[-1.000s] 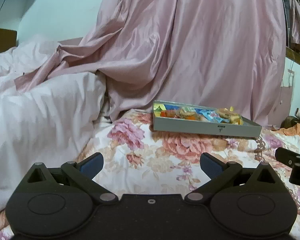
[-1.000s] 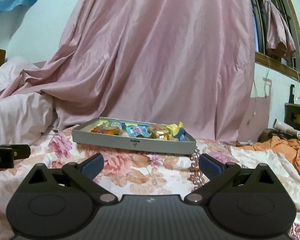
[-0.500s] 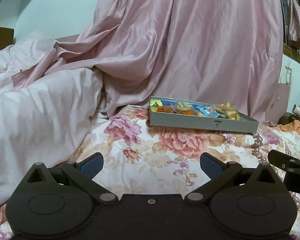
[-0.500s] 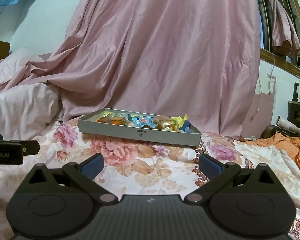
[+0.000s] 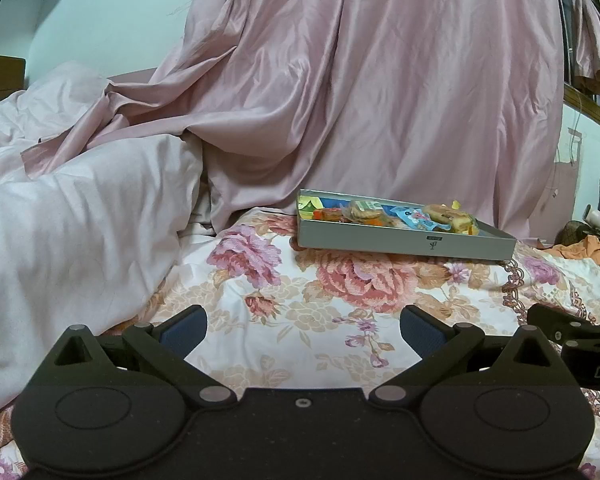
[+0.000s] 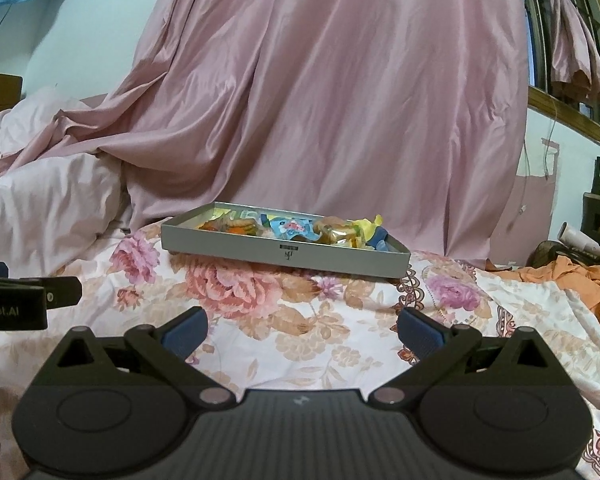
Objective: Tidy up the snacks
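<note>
A shallow grey tray (image 5: pixel 380 240) (image 6: pixel 240 246) lies on the floral bedsheet, filled with several wrapped snacks (image 5: pixel 404 214) (image 6: pixel 296 228) in blue, yellow and orange wrappers. My left gripper (image 5: pixel 302 326) is open and empty, low over the sheet, well short of the tray, which lies ahead and to its right. My right gripper (image 6: pixel 302 326) is also open and empty, facing the tray from the front at a similar distance. Each gripper shows at the edge of the other's view.
A white duvet (image 5: pixel 72 232) is piled at the left. A pink satin curtain (image 6: pixel 340 100) hangs right behind the tray. Orange cloth (image 6: pixel 580 280) and clutter lie at the far right. Floral sheet (image 6: pixel 300 320) stretches between grippers and tray.
Both grippers have drawn back and sunk lower, so the tray looks farther off and flatter. Both stayed open and empty. The tray has not moved.
</note>
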`<state>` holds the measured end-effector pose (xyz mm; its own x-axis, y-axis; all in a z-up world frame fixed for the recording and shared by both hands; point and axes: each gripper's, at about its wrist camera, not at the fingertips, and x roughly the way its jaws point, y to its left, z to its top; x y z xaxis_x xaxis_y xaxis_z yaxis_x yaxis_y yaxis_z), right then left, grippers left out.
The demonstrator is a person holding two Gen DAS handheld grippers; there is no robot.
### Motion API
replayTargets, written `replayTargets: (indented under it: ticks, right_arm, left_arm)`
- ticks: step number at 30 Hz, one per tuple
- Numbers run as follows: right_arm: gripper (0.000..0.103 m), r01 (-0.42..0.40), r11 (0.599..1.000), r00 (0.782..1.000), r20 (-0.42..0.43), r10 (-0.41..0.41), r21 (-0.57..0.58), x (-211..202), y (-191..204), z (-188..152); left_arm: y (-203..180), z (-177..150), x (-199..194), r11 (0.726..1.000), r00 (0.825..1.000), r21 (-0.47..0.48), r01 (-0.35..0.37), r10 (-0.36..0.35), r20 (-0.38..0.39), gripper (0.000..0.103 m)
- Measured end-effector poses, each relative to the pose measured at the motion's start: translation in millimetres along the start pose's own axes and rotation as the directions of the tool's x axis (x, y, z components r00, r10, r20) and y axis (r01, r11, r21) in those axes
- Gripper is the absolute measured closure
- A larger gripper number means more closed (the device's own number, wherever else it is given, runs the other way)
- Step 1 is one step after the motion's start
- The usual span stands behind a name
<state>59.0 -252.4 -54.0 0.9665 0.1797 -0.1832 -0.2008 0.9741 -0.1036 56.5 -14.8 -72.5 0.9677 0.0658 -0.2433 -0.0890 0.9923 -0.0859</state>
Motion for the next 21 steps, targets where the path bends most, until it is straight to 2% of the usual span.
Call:
replayTargets:
  ticks: [21]
  right_arm:
    - [0.000, -0.001, 1.000, 1.000, -0.007, 0.001, 0.000, 0.8, 0.7, -1.1]
  left_arm:
    - [-0.5, -0.1, -1.1, 1.000, 1.000, 0.001, -0.001, 0.001, 0.000, 0.001]
